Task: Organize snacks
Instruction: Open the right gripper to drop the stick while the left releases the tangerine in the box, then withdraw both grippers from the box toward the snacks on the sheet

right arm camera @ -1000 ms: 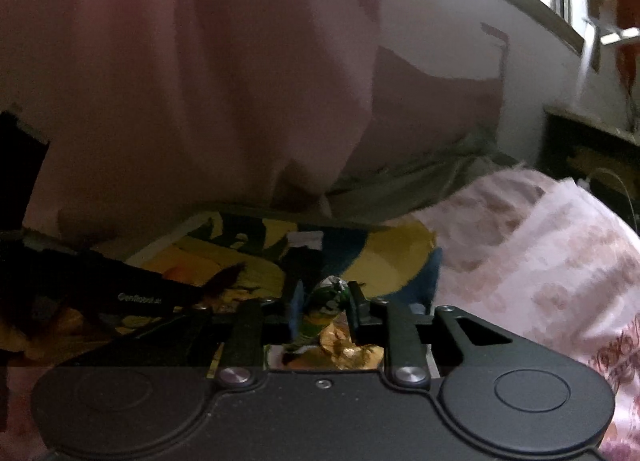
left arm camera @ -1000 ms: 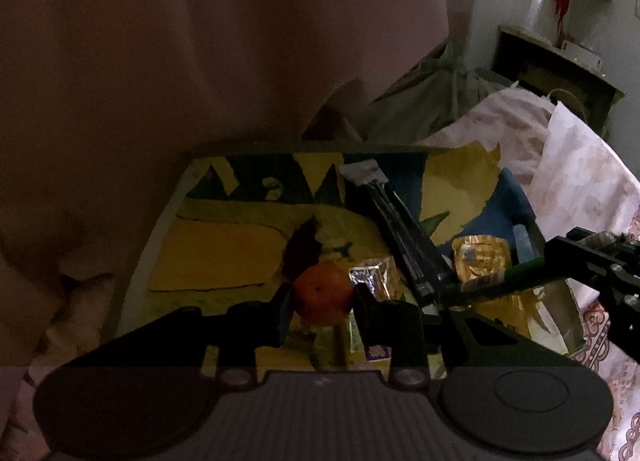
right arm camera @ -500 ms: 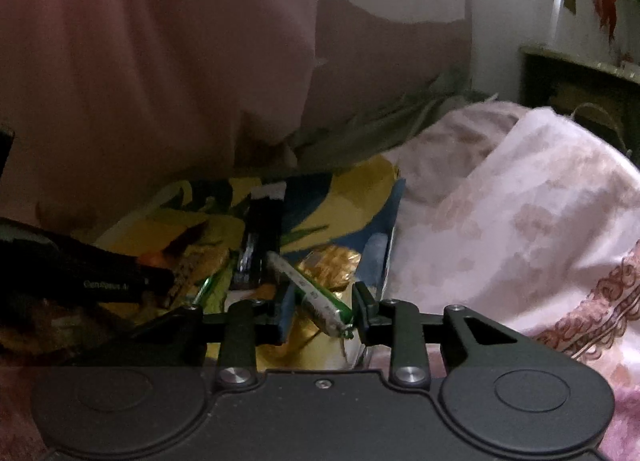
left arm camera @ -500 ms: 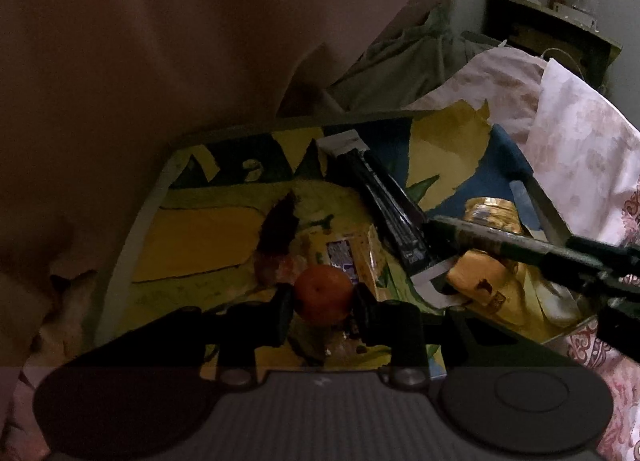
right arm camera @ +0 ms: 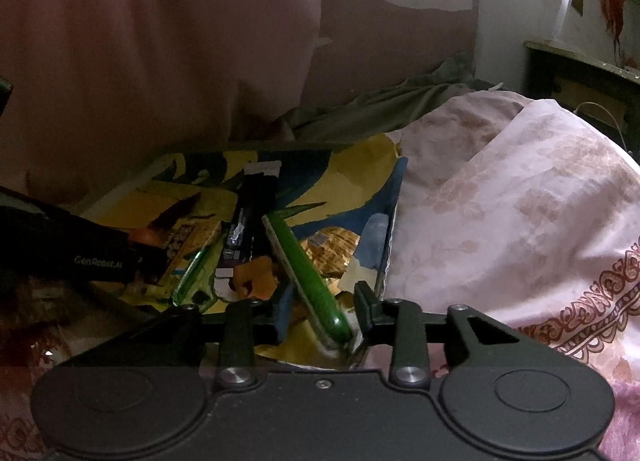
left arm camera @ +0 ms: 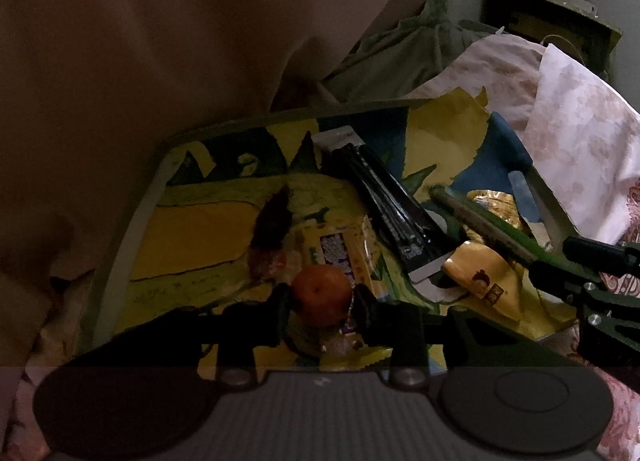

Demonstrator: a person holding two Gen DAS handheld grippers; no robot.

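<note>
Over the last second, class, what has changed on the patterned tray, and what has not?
The right gripper came down to the tray; its jaws are opening around the long green snack stick. The left gripper stays shut on the small orange fruit.

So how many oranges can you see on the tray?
1. The orange sits at the tray's near edge, pinched between the left tongs. More could be hidden under the wrappers.

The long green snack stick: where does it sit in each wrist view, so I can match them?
Left wrist: green snack stick lies at right, slanting toward the right gripper.
Right wrist: green snack stick at lower centre, between the opening jaws of the right gripper.
Shared landmark: black packet on the tray.
</note>
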